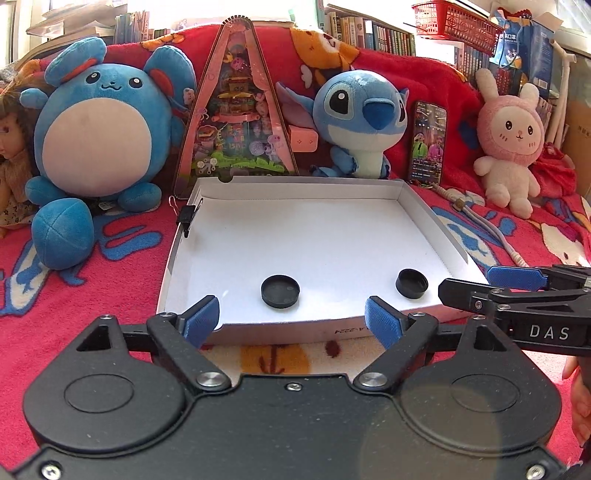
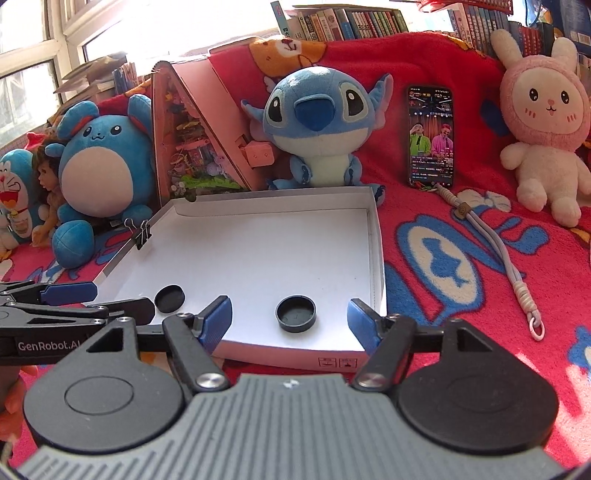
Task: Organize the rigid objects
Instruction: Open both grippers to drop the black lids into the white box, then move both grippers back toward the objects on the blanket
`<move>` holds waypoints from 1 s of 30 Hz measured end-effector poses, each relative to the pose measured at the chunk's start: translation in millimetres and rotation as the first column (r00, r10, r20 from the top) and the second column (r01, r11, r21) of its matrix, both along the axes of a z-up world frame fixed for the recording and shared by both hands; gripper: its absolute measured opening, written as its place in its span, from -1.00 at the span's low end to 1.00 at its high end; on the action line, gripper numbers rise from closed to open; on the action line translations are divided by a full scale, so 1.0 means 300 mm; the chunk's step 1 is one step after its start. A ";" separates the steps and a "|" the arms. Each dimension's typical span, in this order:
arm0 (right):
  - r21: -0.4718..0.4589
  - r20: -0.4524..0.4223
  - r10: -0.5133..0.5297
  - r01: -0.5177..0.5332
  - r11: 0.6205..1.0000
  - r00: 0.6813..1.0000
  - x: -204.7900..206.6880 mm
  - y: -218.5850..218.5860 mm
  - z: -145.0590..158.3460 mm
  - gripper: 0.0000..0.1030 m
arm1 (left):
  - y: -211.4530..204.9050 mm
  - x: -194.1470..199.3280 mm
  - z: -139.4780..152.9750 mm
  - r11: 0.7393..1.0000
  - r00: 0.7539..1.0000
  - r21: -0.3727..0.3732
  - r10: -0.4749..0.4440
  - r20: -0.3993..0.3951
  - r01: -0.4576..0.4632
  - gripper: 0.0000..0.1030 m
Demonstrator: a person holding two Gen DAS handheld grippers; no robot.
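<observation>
Two black caps (image 1: 280, 291) (image 1: 411, 283) are lying inside the white box lid (image 1: 317, 199); left gripper (image 1: 293, 323) and right gripper (image 2: 291, 319) are hovering open, empty, at its near edge.

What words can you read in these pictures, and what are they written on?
"DAS": side of the right hand-held gripper.
"GenRobot.AI": side of the left hand-held gripper, last letter partly cut off.
Box print, phone screen and book spines: too small to read.
</observation>
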State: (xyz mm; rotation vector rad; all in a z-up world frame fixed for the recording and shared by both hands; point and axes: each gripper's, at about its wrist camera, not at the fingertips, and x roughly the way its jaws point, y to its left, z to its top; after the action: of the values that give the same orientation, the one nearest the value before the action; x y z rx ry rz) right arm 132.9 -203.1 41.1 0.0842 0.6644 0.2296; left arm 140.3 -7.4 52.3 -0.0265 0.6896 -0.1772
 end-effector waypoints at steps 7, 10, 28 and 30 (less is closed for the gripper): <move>-0.045 0.041 0.069 -0.068 0.997 0.997 -0.140 0.022 -0.008 0.66 | 0.011 -0.138 -0.016 1.000 0.999 -0.002 -0.030 0.013 0.030 0.68; -0.042 0.048 0.081 -0.079 0.996 0.996 -0.186 0.023 -0.012 0.69 | 0.017 -0.185 -0.021 1.000 0.999 -0.002 -0.028 0.024 0.028 0.69; -0.031 0.077 0.111 -0.108 0.994 0.991 -0.355 0.036 -0.056 0.87 | 0.009 -0.354 -0.084 0.996 0.995 0.025 -0.087 0.053 0.086 0.70; -0.024 0.075 0.110 -0.108 0.994 0.991 -0.367 0.037 -0.063 0.89 | 0.011 -0.366 -0.087 0.996 0.995 0.029 -0.087 0.057 0.085 0.70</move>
State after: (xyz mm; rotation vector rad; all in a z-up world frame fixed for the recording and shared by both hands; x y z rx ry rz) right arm 22.7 -192.2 22.0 0.0197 0.5956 0.3298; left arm 30.5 -4.0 26.0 0.0339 0.6354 -0.2505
